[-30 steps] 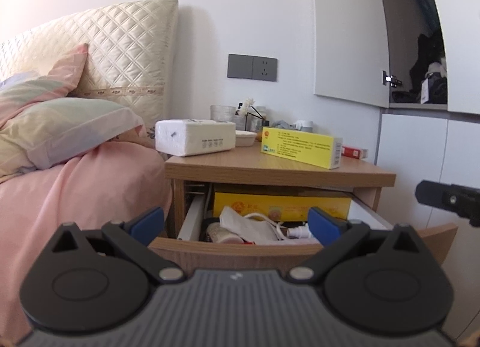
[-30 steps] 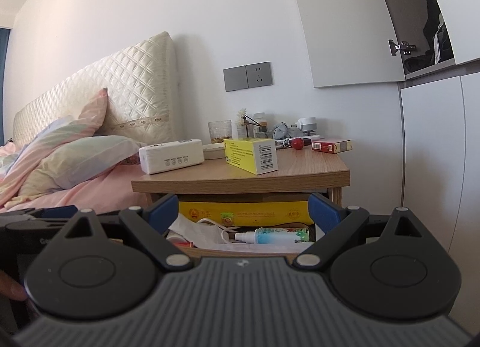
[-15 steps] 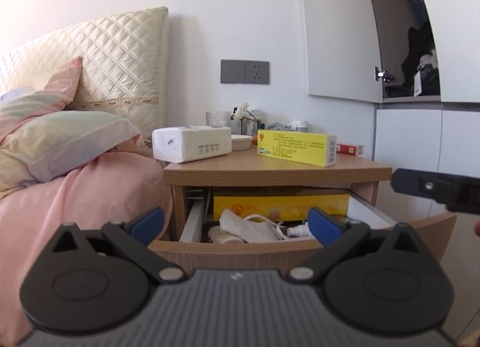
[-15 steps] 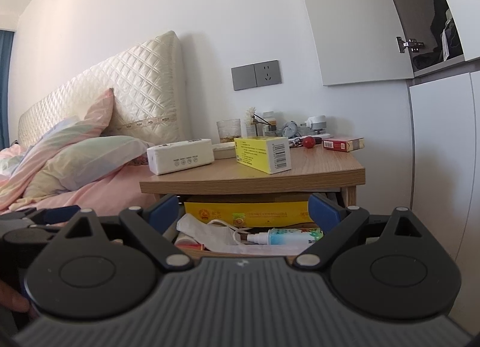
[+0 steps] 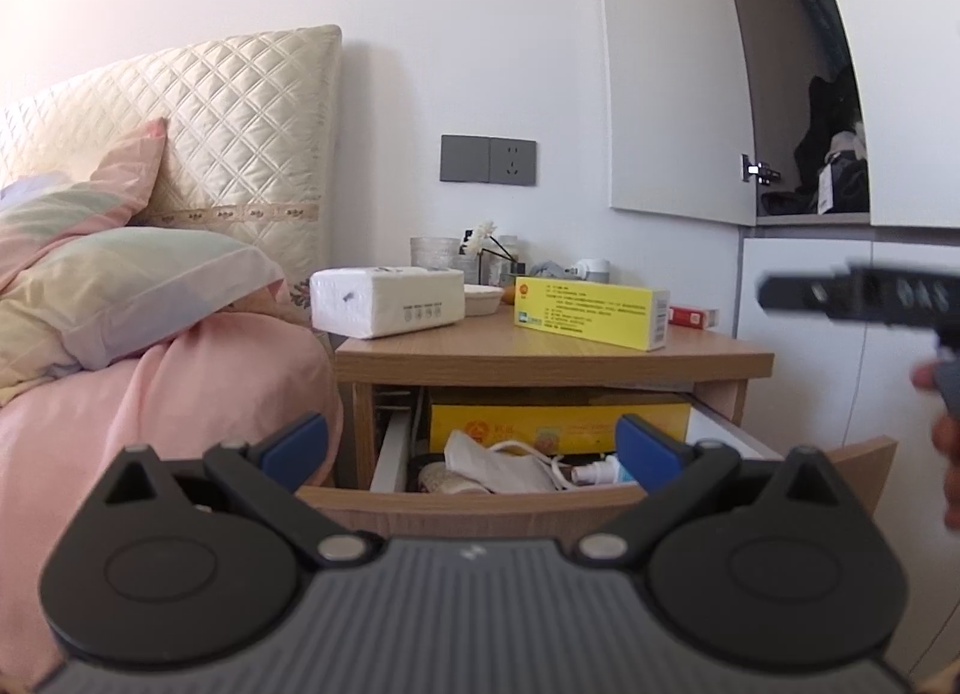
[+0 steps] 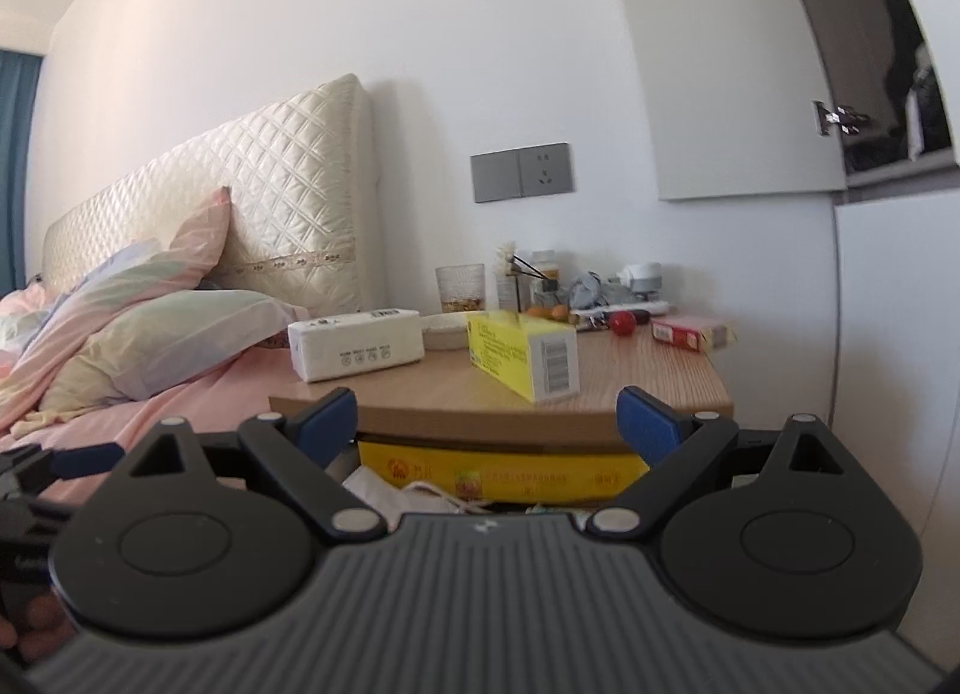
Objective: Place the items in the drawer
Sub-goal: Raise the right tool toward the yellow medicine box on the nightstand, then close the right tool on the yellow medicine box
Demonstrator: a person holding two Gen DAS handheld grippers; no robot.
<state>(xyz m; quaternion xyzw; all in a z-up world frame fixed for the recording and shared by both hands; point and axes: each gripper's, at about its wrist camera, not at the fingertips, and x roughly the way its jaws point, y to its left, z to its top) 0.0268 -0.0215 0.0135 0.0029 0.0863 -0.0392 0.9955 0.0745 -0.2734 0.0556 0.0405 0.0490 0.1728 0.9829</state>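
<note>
Both tongs are wide apart and hold nothing. The left tongs point(image 5: 471, 445) hang in front of the open drawer point(image 5: 474, 499), which already has a cloth, a cord and a small bottle point(image 5: 597, 473) inside. The right tongs point(image 6: 487, 417) face the desk point(image 6: 654, 379). At their 12 o'clock sits the yellow box point(image 6: 522, 355), with the tissue pack point(image 6: 354, 343) at 10 o'clock. Nothing from the desk looks moved yet, so most of the job is probably left.
</note>
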